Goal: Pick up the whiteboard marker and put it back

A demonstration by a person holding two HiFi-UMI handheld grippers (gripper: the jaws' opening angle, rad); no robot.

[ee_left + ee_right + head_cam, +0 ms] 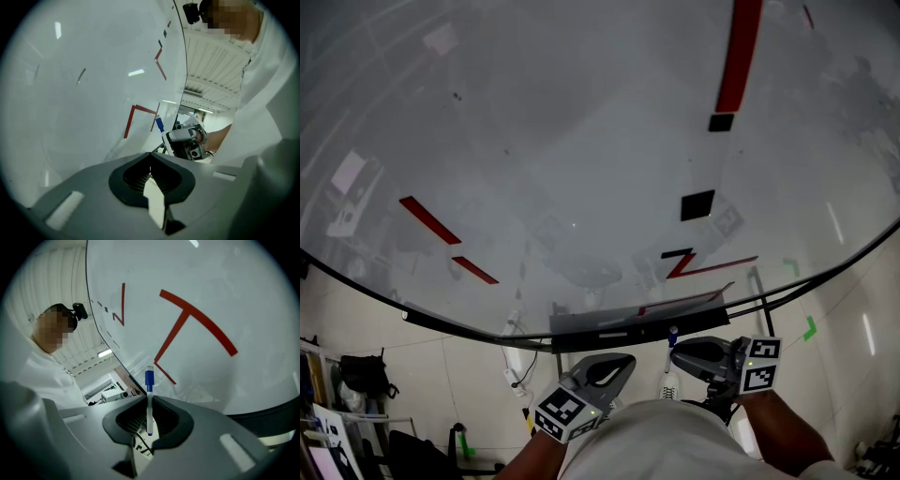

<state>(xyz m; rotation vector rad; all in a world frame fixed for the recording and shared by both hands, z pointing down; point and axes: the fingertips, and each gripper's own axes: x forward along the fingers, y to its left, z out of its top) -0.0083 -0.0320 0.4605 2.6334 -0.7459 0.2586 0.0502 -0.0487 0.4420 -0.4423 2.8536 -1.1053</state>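
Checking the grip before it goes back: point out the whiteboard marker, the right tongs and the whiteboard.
whiteboard marker [149,401]: right gripper view, white barrel.
right tongs [682,354]: head view, between the tips.
whiteboard [581,141]: head view, bare surface.

Whiteboard marker [673,332] mostly hidden behind right gripper [677,354]

Carrier: whiteboard [581,141], upright, with a dark tray [619,328] along its lower edge; what lies in the tray cannot be made out.

On the board, referenced to the tray:
- two black squares [697,204] above it, to the right
- long red strip [739,56] far above
- two short red strips [429,220] up and to the left
- red angular mark [694,265] just above

Floor [441,366], pale tiles, below the tray:
- green tape mark [809,328] to the right
- black bag [364,373] far left
- white cable [514,375] lower left
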